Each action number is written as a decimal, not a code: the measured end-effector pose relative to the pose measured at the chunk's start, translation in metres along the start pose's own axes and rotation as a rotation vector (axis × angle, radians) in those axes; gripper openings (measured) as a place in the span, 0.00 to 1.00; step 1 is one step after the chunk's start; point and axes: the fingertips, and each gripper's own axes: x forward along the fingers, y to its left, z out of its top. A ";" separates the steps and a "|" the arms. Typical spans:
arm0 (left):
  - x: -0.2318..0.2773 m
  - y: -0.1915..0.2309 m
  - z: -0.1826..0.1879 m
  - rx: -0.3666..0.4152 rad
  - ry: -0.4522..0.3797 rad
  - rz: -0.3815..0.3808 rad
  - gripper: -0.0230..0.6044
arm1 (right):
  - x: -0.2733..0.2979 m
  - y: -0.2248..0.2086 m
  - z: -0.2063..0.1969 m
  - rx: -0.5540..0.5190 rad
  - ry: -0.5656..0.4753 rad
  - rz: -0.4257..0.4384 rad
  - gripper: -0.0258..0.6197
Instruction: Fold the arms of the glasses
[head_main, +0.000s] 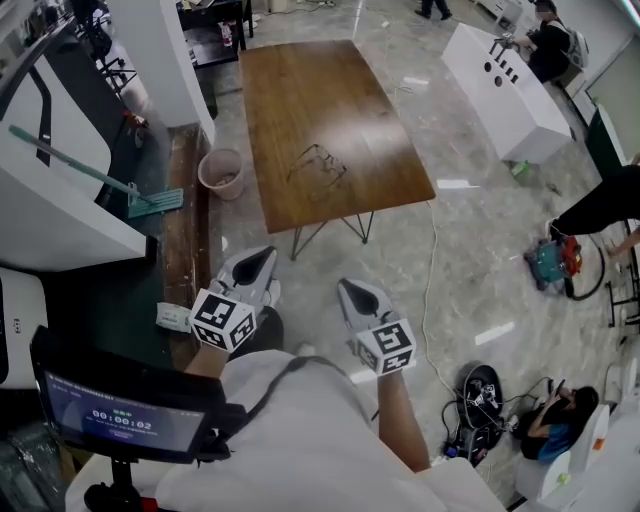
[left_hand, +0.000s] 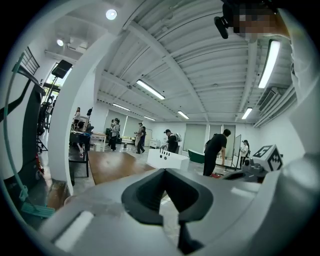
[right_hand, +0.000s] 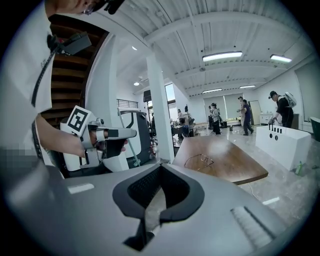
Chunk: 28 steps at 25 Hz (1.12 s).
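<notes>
On the wooden table (head_main: 300, 90) ahead of us lie the glasses (head_main: 318, 167), a thin dark wire frame a little past the table's middle toward its near end. Their arms seem to stand out from the front, unfolded, though the frame is small in every view. Nothing touches them.

We hold both grippers close to our body, over the pale stone floor (head_main: 470, 240) and well short of the table's near edge. Our left gripper (head_main: 254, 264) points toward the table with its jaws pressed together and nothing between them; the left gripper view shows only floor past the dark pads. Our right gripper (head_main: 360, 296) sits beside it, a little apart, and its jaws are likewise closed on nothing. From the right gripper view we see the table and the glasses beyond the closed jaws, off to the right. Each gripper carries its marker cube at the rear, the left cube (head_main: 222, 320) and the right cube (head_main: 386, 346).

A pink bucket (head_main: 222, 172) stands on the floor just beside the table's left edge. A white cabinet (head_main: 505, 85) stands well apart to the table's right, with a person (head_main: 548, 40) at its far end. A small screen (head_main: 120, 405) sits at our lower left.
</notes>
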 end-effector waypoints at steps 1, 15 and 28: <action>0.002 -0.002 0.002 0.001 -0.003 -0.004 0.05 | -0.003 -0.002 0.001 0.004 0.001 -0.006 0.05; 0.104 0.100 0.039 0.040 0.046 -0.167 0.04 | 0.116 -0.054 0.059 0.050 -0.021 -0.100 0.05; 0.173 0.169 0.041 0.057 0.109 -0.320 0.05 | 0.179 -0.093 0.079 0.098 -0.009 -0.239 0.05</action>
